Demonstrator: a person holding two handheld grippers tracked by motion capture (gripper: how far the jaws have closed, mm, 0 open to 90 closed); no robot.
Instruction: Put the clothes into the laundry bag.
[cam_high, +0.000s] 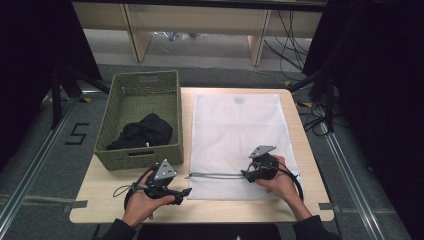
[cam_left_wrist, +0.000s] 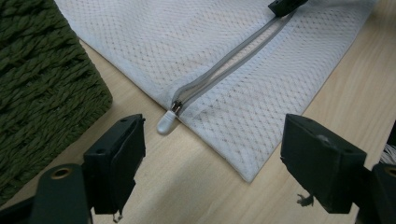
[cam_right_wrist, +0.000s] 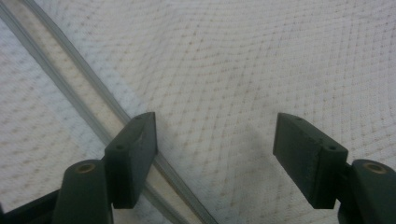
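We see a white mesh bag (cam_high: 235, 135) lying flat on the right half of the counter (cam_high: 100, 200), its grey zipper (cam_left_wrist: 229, 65) running along the near edge; the white pull (cam_left_wrist: 167, 121) sits at the bag's left end, just beside the green basket (cam_high: 142, 90); black cloth (cam_high: 145, 132) lies in that basket. The left tongs (cam_left_wrist: 210, 154) gape wide, empty, near the pull but apart from it; the right tongs (cam_right_wrist: 215, 149) are spread wide too, holding nothing, over the mesh with the zipper by one jaw.
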